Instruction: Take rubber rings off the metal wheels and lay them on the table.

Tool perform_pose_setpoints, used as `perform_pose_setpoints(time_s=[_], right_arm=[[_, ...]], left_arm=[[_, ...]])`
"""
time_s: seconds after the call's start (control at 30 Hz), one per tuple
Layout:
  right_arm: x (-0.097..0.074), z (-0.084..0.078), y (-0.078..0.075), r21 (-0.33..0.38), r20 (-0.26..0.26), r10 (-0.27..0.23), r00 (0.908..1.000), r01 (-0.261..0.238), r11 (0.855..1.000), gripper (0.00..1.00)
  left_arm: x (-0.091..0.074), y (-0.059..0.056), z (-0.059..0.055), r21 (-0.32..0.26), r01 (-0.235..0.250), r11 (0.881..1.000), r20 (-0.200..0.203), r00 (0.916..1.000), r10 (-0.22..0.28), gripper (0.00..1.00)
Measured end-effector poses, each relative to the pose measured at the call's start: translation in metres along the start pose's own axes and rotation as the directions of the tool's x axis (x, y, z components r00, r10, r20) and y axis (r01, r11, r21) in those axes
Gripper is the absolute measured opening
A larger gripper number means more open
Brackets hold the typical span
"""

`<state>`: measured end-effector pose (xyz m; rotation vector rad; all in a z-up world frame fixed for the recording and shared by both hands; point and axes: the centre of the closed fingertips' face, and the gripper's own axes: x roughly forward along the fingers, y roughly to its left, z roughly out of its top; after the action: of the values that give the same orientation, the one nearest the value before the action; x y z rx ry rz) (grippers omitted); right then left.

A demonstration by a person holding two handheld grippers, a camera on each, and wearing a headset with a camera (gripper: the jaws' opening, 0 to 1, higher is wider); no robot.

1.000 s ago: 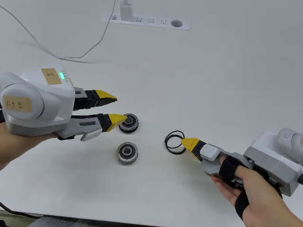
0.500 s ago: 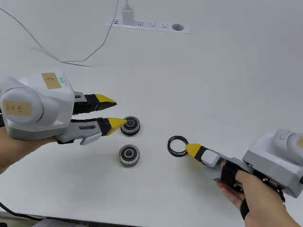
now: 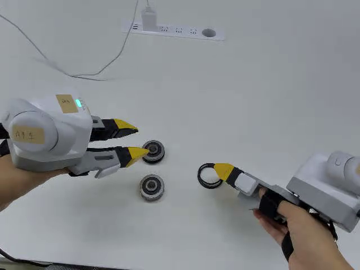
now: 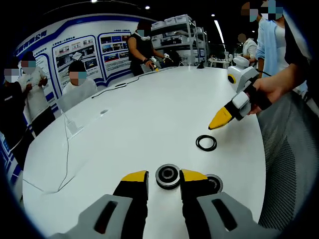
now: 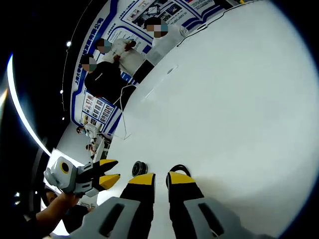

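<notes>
Two metal wheels lie on the white table: the far wheel and the near wheel. My left gripper is open, its yellow tips just left of the far wheel, which sits in line with the gap between its jaws. Black rubber rings lie stacked flat to the right of the wheels. My right gripper has its tip at the rings' right edge, jaws a narrow gap apart with nothing between them.
A white power strip with a plugged-in cable lies at the far edge of the table. Several people stand beyond the table's far side in the gripper views. A hand holds the right gripper at the lower right.
The right gripper's tip, which had pulled back off the rings, has moved up to their right edge. The rings have settled into a neat stack. The left gripper has drawn slightly back from the far wheel.
</notes>
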<state>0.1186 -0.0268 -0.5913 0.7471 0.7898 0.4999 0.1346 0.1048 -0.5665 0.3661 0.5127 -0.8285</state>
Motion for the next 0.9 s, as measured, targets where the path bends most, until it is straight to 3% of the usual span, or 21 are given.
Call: perform_pose_setpoints(time_s=[0.47,0.9], right_arm=[[0.014,-0.008,0.020,-0.011,-0.051,0.084,0.9952,-0.084,0.996,0.17],[0.024,-0.015,0.030,-0.018,-0.090,0.117,0.9891,-0.119,0.993,0.17]], left_arm=[[0.018,-0.001,-0.005,-0.010,0.046,0.999,-0.025,0.9986,-0.046,0.21],[0.029,-0.007,-0.011,-0.025,0.081,0.996,-0.037,0.9959,-0.082,0.20]])
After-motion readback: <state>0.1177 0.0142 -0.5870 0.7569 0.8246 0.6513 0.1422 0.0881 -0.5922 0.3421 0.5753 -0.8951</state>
